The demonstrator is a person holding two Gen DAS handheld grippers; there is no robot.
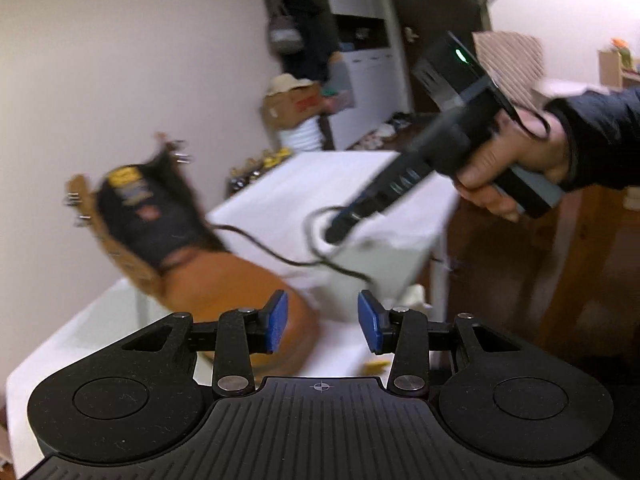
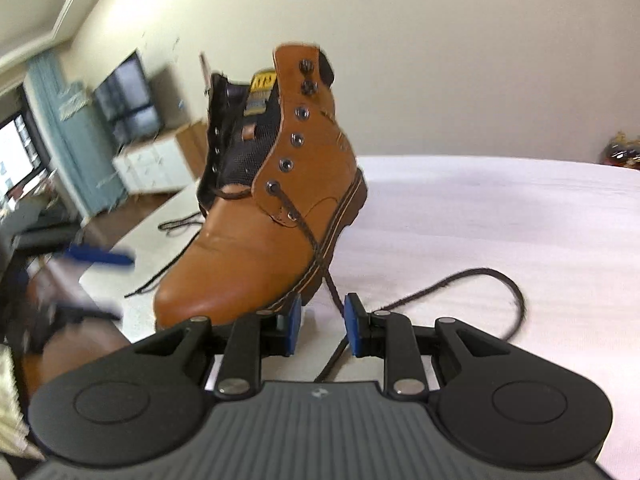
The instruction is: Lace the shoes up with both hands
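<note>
Tan boot (image 2: 256, 240), dark brown lace (image 2: 460, 280), white tablecloth (image 2: 500, 216).

We take the tan boot (image 2: 260, 216) as our landmark on the white table (image 2: 500, 216). To its right in the right wrist view the tabletop lies bare well out to the far wall, crossed only by a loop of dark lace (image 2: 472, 280) running from the lower eyelets. The right gripper (image 2: 320, 326) stands with jaws apart just in front of the boot's sole, the lace passing between its pads untouched. On the boot's other side another lace end (image 2: 160, 280) trails near the table edge. In the left wrist view, the right gripper and the hand (image 1: 516, 160) holding it block the space beyond the boot; the left gripper (image 1: 323, 322) is apart and empty beside the toe.
</note>
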